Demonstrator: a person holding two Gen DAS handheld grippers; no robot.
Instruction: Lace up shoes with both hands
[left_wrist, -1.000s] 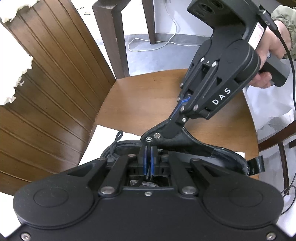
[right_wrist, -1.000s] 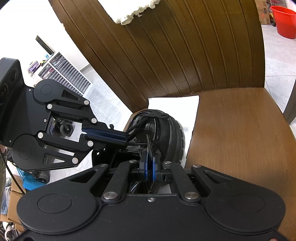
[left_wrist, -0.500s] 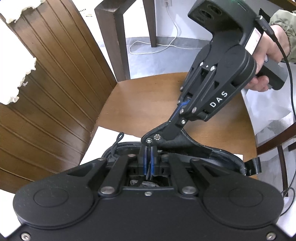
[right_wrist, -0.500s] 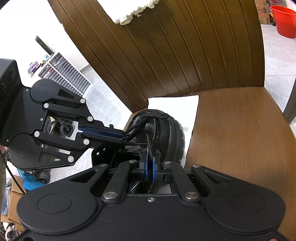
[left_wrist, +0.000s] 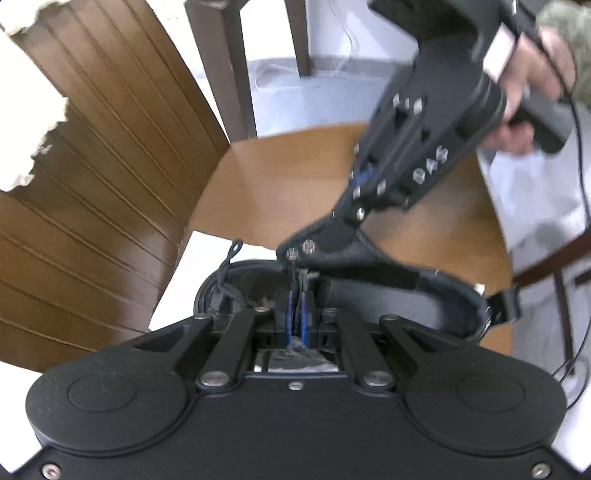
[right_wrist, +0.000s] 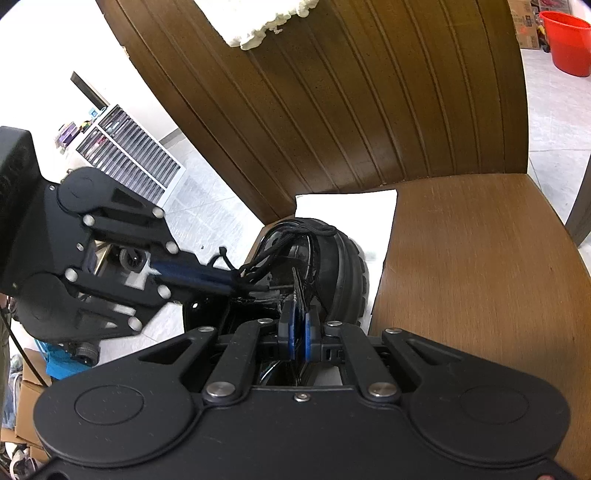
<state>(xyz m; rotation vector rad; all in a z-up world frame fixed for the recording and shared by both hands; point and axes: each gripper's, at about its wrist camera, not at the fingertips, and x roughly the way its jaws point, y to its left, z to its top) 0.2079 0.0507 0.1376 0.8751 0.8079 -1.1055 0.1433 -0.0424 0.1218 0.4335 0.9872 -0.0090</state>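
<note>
A black shoe (right_wrist: 332, 266) lies on a white paper (right_wrist: 347, 203) on the seat of a brown wooden chair (right_wrist: 480, 277), at the seat's back edge, close to the ribbed backrest (right_wrist: 332, 110). The left hand-held gripper (left_wrist: 297, 310) has its blue pads pressed together, narrow, and they pinch a black lace (left_wrist: 295, 291) just over the shoe opening. In the right wrist view the same gripper (right_wrist: 240, 282) comes in from the left side and its fingers end among the laces on top of the shoe. The right hand-held gripper (right_wrist: 297, 325) is also narrow; its blue pads hold a thin black lace (right_wrist: 295, 284) that goes up from them. In the left wrist view this gripper (left_wrist: 295, 254) comes down from the upper right, blurred, and its black tip touches the shoe's upper edge. A hand (left_wrist: 532, 96) holds its handle. A loose lace end (left_wrist: 231, 254) stands up at the left side of the shoe. A red bucket (right_wrist: 565, 40) stands on the floor far behind the chair.
</note>
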